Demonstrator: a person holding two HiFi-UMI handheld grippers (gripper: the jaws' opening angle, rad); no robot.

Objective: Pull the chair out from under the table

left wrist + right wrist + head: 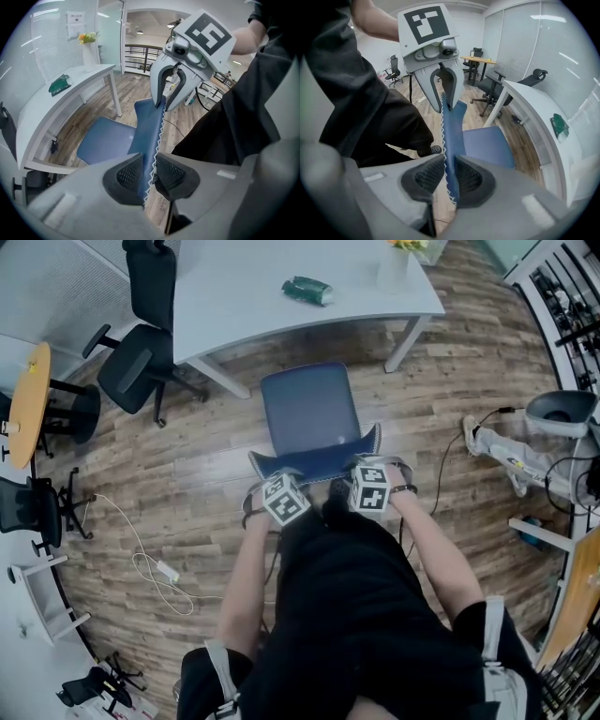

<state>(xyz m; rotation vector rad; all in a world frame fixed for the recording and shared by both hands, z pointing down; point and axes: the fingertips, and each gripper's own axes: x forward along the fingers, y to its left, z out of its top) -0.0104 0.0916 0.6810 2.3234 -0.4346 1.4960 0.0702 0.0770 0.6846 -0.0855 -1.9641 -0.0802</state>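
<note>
Leftward, a black office chair (141, 367) and a loose white cable (150, 563) are seen on the plank floor (206, 474). The blue padded chair (311, 418) stands just before the smooth white table (234, 306), and its zigzag-stitched backrest edge is clamped by the left gripper (149, 176) and the right gripper (449, 180).

L gripper (149, 171), R gripper (449, 176) abreast, angled down, clamping chair back (149, 123).

Found the blue chair (309, 413) upright on the wood floor (187, 493), seat facing the white table (244, 287) and just clear of its edge. Backrest (149, 126), edged in white zigzag stitching, pinched along its top by left gripper (149, 174) and right gripper (449, 177).
</note>
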